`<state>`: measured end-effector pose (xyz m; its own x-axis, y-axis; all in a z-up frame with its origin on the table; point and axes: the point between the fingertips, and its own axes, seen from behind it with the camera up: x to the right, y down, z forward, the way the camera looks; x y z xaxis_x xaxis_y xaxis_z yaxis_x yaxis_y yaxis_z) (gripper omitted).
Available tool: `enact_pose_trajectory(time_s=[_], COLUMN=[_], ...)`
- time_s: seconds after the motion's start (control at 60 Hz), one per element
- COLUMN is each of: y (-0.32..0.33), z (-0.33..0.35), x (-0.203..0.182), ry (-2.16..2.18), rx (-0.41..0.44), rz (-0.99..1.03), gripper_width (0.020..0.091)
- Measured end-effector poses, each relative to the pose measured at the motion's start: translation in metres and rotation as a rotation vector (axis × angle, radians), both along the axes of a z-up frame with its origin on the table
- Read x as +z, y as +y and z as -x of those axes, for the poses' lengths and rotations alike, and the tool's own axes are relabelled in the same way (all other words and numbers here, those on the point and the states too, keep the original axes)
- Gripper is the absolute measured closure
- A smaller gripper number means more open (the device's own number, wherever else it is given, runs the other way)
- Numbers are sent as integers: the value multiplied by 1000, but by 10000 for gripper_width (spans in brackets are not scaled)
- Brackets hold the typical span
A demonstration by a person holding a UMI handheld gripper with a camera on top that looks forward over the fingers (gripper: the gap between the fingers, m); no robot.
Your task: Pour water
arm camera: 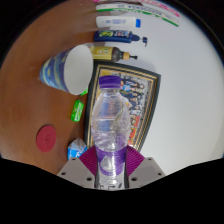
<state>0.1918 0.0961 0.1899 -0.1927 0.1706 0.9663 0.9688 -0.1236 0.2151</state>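
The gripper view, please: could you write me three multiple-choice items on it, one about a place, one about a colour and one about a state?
1. Where is the water bottle?
A. Between the tongs' fingers
B. Lying beside the paper cup
C. Far beyond the tray

2. What colour is the bottle's cap?
A. Red
B. Purple
C. White

3. How does the paper cup lie?
A. Upright and full
B. Upside down
C. On its side, mouth open towards the tray

Answers: 1 A, the bottle stands upright between the pink pads, over the black tray. 2 B, the cap on top is purple. 3 C, its white inside faces the tray while its blue wall lies on the wooden table.
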Motion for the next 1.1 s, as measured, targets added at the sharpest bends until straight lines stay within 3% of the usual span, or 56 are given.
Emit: enact_pose_trajectory(time_s=[0.15,0.367,0.5,0.8,0.983,1.1], y=[-8,-15,-11,-3,-9,-11], z=[3,2,-9,-13,-12,-16], x=[12,-1,-33,-105,-112,-115], ry=[368,1119,1462,1735,1724,1735], rx=[-26,-140,-201,-225,-171,-207], rz=[8,72,119,149,88,75], gripper_width=[774,775,774,768,699,582])
